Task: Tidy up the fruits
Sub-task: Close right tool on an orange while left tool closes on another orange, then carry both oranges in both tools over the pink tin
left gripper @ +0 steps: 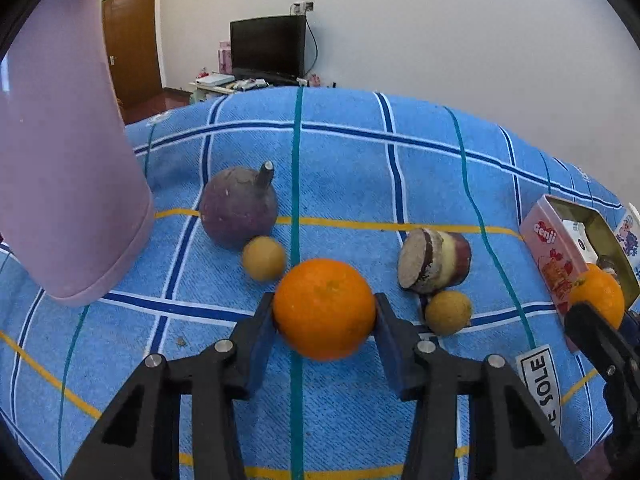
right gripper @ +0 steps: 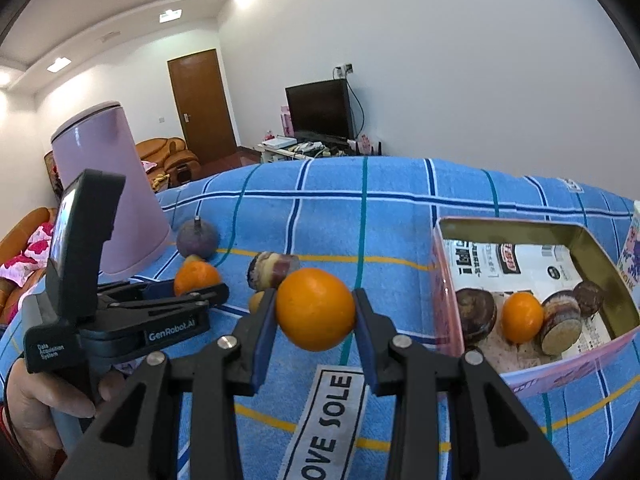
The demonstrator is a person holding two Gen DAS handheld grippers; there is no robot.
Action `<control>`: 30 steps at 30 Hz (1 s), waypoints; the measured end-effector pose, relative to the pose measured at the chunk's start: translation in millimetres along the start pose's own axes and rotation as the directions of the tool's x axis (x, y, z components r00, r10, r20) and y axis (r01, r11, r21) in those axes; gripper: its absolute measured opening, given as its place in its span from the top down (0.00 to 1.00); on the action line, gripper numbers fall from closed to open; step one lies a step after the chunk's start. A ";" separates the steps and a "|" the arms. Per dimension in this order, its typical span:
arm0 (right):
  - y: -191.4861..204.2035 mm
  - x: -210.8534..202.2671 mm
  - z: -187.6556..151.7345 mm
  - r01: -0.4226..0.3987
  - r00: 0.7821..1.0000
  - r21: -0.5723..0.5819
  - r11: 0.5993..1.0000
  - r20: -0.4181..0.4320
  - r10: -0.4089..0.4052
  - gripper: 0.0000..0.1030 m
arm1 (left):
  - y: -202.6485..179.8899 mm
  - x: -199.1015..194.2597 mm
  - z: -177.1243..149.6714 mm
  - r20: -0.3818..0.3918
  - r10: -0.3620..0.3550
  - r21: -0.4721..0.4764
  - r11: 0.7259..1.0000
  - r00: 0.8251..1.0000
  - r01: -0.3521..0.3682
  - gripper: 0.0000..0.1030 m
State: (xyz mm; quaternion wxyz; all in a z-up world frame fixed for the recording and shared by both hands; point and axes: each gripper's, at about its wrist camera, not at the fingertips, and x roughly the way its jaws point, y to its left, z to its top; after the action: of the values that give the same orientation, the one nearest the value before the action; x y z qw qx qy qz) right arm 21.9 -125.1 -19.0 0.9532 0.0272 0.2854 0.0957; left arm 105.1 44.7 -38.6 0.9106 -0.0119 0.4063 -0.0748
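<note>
My left gripper (left gripper: 325, 312) is shut on an orange (left gripper: 325, 308), held just above the blue checked cloth (left gripper: 344, 160); it also shows in the right wrist view (right gripper: 192, 280). My right gripper (right gripper: 316, 312) is shut on a second orange (right gripper: 315, 309), left of the pink tin box (right gripper: 448, 280); that orange shows in the left wrist view (left gripper: 598, 294). The box holds an orange (right gripper: 520, 317) and several dark fruits. On the cloth lie a purple round fruit (left gripper: 238, 210), a cut purple piece (left gripper: 434, 260) and two small yellow-brown fruits (left gripper: 263, 258) (left gripper: 447, 312).
A tall pink container (left gripper: 68, 160) stands on the cloth at the left. A white label reading "LOVE SOLE" (right gripper: 332, 420) lies on the cloth near the front. A TV (left gripper: 267, 46) and a door stand far behind.
</note>
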 end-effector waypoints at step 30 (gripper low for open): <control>7.9 -47.4 -12.5 0.082 0.977 -0.065 0.995 0.201 -0.067 0.61 | -19.6 -86.3 -31.5 0.421 0.199 -0.022 0.978 0.885 -0.209 0.53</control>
State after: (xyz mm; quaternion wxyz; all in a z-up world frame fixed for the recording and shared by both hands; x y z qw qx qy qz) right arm -25.2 -126.7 -3.0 0.9802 -0.0087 0.1861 0.0670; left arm 22.4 39.1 5.6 0.9795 0.0260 0.1985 0.0209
